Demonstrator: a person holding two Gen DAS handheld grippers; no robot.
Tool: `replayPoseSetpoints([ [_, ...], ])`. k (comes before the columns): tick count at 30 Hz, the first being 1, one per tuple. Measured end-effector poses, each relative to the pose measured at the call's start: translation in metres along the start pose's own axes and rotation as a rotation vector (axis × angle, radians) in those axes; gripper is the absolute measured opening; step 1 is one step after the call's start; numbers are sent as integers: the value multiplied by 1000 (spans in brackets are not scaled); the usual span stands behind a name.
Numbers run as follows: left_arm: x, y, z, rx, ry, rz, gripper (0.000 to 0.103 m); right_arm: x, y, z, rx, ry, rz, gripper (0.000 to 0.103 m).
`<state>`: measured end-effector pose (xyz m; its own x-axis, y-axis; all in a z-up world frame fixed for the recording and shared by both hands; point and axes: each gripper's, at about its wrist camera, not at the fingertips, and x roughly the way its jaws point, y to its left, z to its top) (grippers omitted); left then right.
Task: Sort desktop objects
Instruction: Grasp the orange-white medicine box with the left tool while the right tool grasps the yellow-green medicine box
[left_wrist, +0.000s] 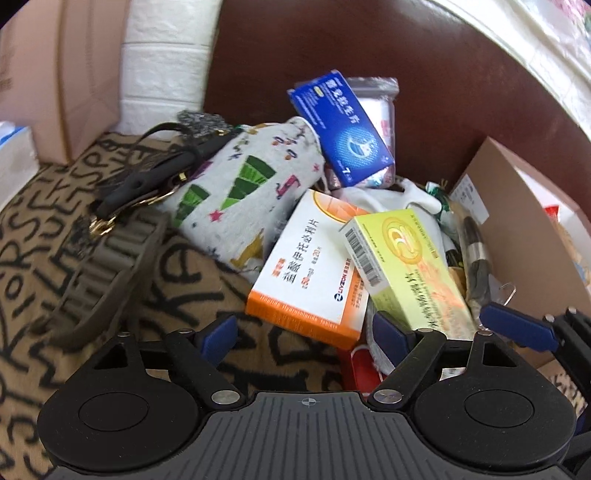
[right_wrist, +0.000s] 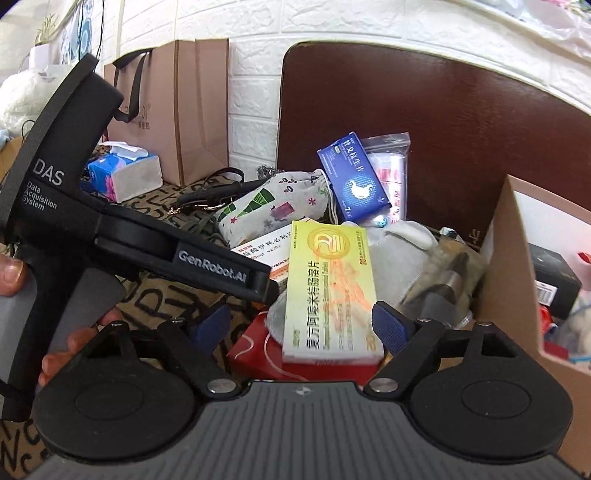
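Observation:
A pile of medicine boxes lies on a lettered brown cloth (left_wrist: 55, 240). My left gripper (left_wrist: 304, 336) is open, and the near corner of an orange-and-white box (left_wrist: 310, 273) sits just ahead between its fingers, untouched. My right gripper (right_wrist: 301, 325) is open around the near end of a yellow box (right_wrist: 328, 288). Its right pad is close to the box edge and its left pad is well clear. A blue box (right_wrist: 351, 177) leans on a clear packet (right_wrist: 391, 166) at the back. A printed fabric pouch (left_wrist: 251, 192) lies to the left.
An open cardboard box (right_wrist: 517, 258) with items inside stands at the right. Behind the pile is a dark brown board (right_wrist: 443, 129). A paper bag (right_wrist: 177, 103) and a tissue pack (right_wrist: 125, 173) stand at the back left. A person's hand (right_wrist: 11, 273) holds the left tool.

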<state>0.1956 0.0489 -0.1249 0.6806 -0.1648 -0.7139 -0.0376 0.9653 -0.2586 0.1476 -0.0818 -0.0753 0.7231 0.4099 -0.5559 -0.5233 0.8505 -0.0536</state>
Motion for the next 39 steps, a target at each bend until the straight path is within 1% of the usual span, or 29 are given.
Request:
replayPoseSetpoints([
  [4, 12, 1, 6, 37, 12, -17, 88, 12, -4, 2, 0, 24, 1, 80],
  [8, 16, 2, 9, 57, 10, -38, 86, 18, -10, 2, 7, 23, -10, 80],
  [11, 20, 2, 11, 63, 0, -34, 88, 21, -11, 5, 5, 28, -22, 81],
  [13, 24, 0, 14, 80, 0, -29, 90, 25, -11, 6, 1, 34, -46, 82],
  [14, 26, 0, 16, 88, 1, -29, 86, 27, -11, 7, -8, 40, -62, 83],
  [16, 29, 1, 19, 89, 6, -30, 85, 33, -11, 10, -28, 60, -97, 83],
  [19, 30, 2, 21, 88, 3, -32, 83, 44, -12, 14, -41, 94, -119, 83],
  [21, 29, 3, 20, 89, -6, -34, 79, 54, -15, 16, -40, 120, -112, 83],
  [23, 25, 9, 18, 70, -11, -47, 77, 61, -20, 18, 15, 139, -81, 82],
  [24, 24, 11, 18, 57, -2, -57, 77, 60, -22, 19, 52, 153, -65, 79],
  [25, 22, 12, 16, 52, 2, -60, 76, 58, -22, 19, 69, 159, -60, 78],
  [29, 8, 6, 4, 83, -2, -41, 74, 43, -14, 10, 57, 141, -56, 76],
  [33, -9, 6, -10, 53, 20, -38, 73, 24, -7, 3, 77, 129, -42, 75],
  [36, -28, 5, -27, 40, 35, -49, 72, 4, -1, -3, 71, 122, -31, 74],
  [39, -55, -6, -49, 58, 38, -68, 72, -22, 4, -14, 63, 112, -24, 74],
])
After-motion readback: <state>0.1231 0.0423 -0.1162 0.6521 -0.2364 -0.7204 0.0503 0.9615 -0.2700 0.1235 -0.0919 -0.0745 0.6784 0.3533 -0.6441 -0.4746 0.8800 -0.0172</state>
